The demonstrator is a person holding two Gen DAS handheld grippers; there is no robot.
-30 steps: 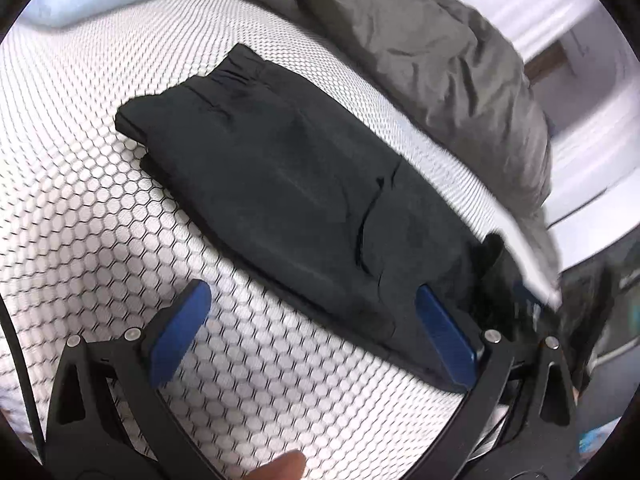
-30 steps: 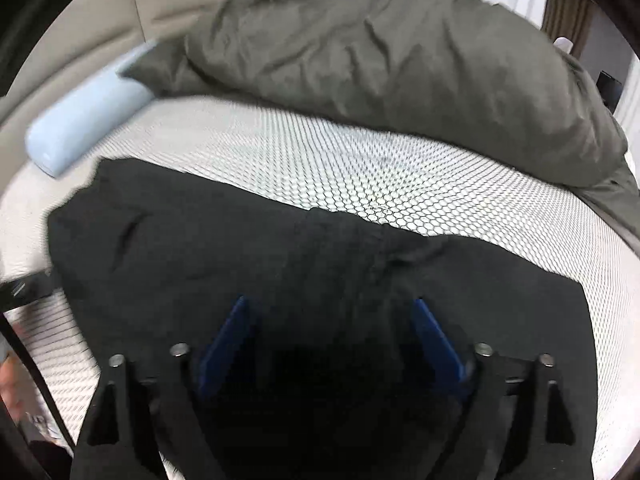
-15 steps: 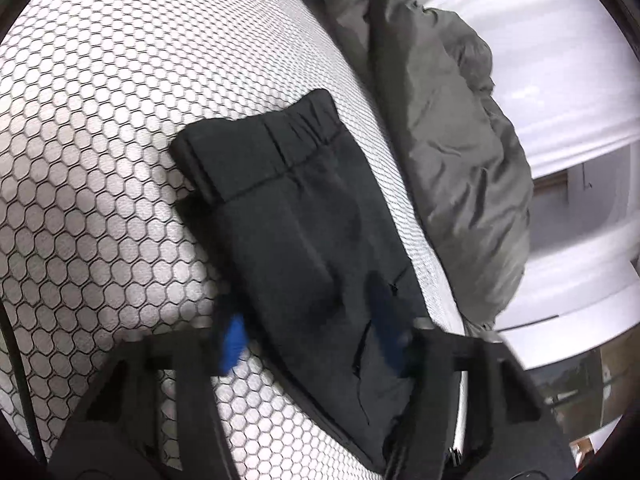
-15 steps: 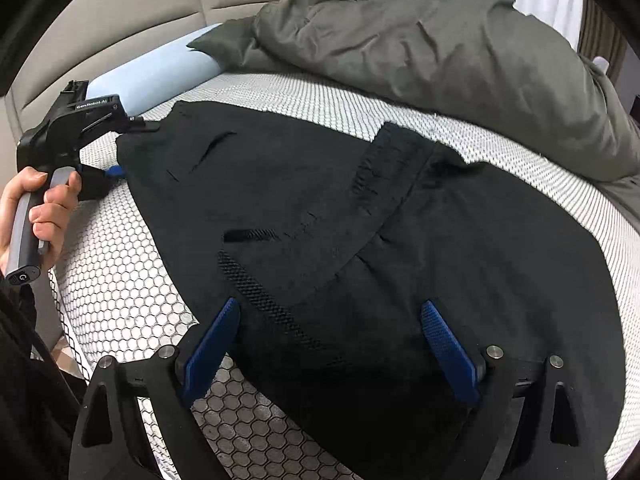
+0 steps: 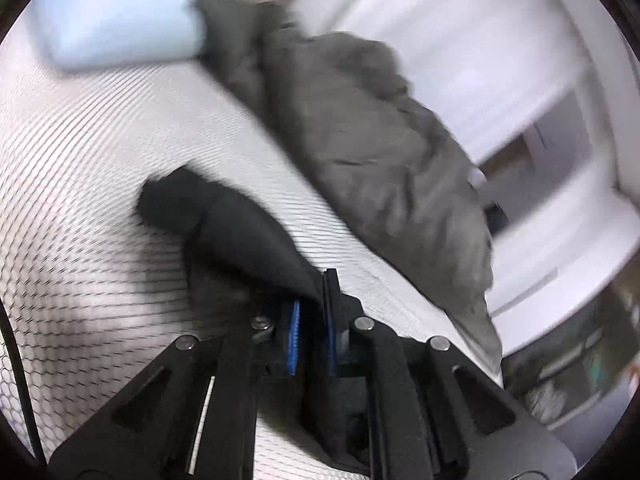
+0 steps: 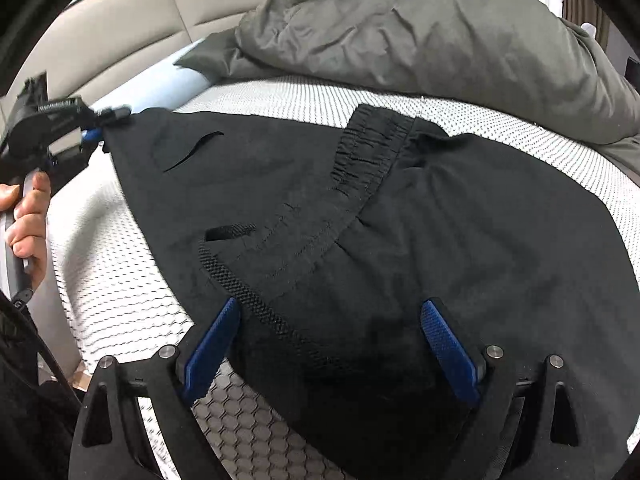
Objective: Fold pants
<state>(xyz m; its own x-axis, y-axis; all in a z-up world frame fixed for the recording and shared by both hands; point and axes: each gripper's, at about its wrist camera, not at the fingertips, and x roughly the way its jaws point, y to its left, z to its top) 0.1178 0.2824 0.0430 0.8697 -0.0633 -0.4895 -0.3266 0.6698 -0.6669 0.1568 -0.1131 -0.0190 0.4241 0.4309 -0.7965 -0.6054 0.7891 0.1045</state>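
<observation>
Blue pads of the right gripper (image 6: 332, 344) stand wide apart over the near edge of the black pants (image 6: 400, 216), pressing nothing; it likely waits to pin or catch this side. The pants lie spread on the honeycomb-patterned mattress (image 6: 120, 280), waistband toward the grey duvet (image 6: 420, 32). At their far corner the left gripper (image 5: 312, 320) is closing on a pinch of cloth, presumably to carry it over. Its own view is motion-blurred, so the pads' bite is hard to judge.

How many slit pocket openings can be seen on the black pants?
2 on the pants: one curved slit near the corner that the left gripper holds, one short opening lower down. Others may be hidden.
</observation>
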